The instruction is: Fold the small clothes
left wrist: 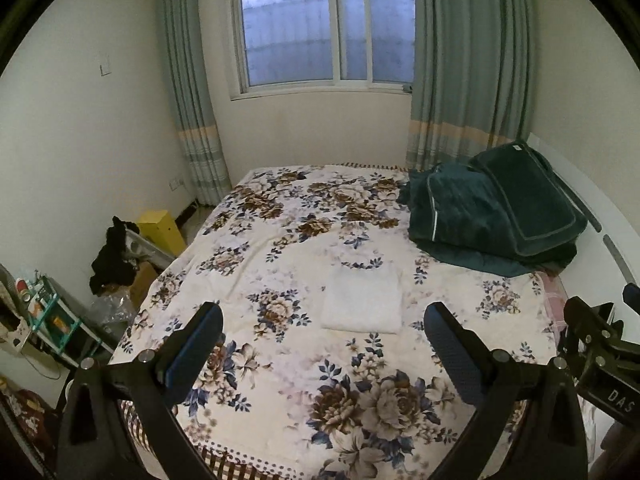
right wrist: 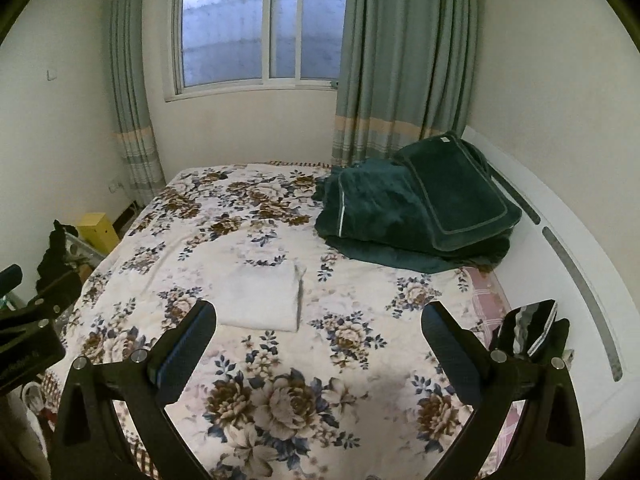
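A white garment (left wrist: 362, 300) lies folded into a neat rectangle in the middle of the flowered bed (left wrist: 280, 240); the right wrist view shows the garment (right wrist: 262, 294) left of centre. My left gripper (left wrist: 324, 320) is open, held above the bed's near part, short of the garment, with nothing between its fingers. My right gripper (right wrist: 320, 318) is open too, with nothing in it, and hangs just right of the garment's near edge. Each gripper's body shows at the edge of the other's view.
A pile of dark green bedding (left wrist: 496, 216) with a pillow fills the bed's far right corner, against a white headboard (right wrist: 560, 240). Left of the bed are a yellow box (left wrist: 160, 228), black clothes (left wrist: 114, 256), cartons and a small green rack (left wrist: 52, 312). A curtained window (left wrist: 324, 28) is behind.
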Tool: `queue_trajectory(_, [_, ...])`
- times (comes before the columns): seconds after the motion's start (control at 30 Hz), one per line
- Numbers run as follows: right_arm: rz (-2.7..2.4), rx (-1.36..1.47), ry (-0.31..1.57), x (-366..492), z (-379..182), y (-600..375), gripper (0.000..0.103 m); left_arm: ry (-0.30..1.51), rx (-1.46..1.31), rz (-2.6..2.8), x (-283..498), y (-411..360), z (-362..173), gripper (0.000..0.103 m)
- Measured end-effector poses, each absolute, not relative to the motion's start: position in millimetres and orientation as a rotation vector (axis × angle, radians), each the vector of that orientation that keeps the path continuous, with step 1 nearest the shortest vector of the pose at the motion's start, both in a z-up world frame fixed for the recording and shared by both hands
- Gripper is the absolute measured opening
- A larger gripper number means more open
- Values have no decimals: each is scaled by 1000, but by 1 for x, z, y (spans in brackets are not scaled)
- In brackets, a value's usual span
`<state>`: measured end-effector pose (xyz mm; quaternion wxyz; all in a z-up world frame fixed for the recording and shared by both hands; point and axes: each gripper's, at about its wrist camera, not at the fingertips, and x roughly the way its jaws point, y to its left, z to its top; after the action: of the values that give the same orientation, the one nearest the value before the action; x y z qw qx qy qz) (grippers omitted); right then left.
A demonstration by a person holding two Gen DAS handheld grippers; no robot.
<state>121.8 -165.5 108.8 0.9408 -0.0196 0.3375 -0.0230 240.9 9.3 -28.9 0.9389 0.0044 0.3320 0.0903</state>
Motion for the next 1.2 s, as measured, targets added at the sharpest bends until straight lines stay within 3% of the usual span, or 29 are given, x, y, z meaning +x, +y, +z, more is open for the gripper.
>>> queue_trajectory(1.2, [33,-34,709,134,118,-163,103,676,-12,160,220,11,-13,103])
